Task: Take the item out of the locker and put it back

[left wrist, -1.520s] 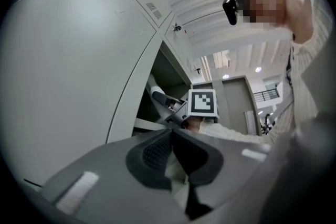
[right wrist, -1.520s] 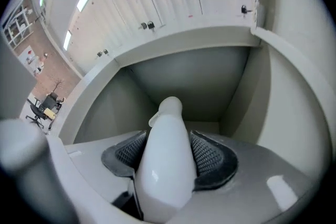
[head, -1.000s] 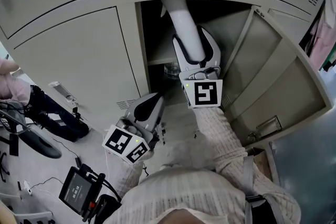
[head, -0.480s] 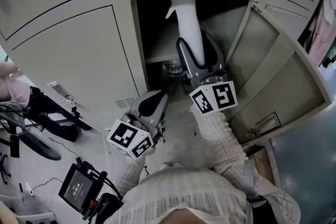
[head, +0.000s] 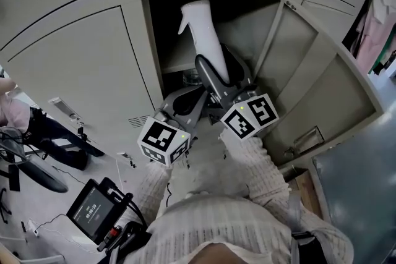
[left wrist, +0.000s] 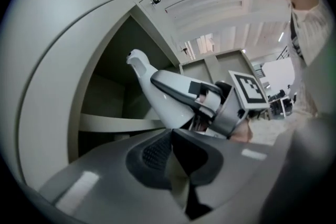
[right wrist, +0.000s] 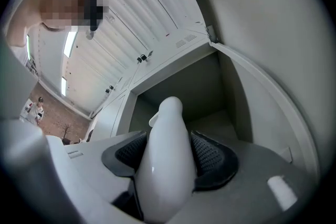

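Where the locker (head: 247, 25) stands open, my right gripper (head: 215, 74) has its jaws clamped on the white bottle (head: 199, 25). My left gripper (head: 197, 96) keeps its jaws together, empty.

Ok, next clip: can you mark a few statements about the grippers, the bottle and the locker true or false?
1. The right gripper is shut on the white bottle. True.
2. The left gripper also holds the bottle. False: its fingers are closed together with nothing between them, and it sits beside the right gripper.
3. The door is closed. False: it stands open, swung out to the right in the head view.
4. The bottle's top end points toward the open locker. True.
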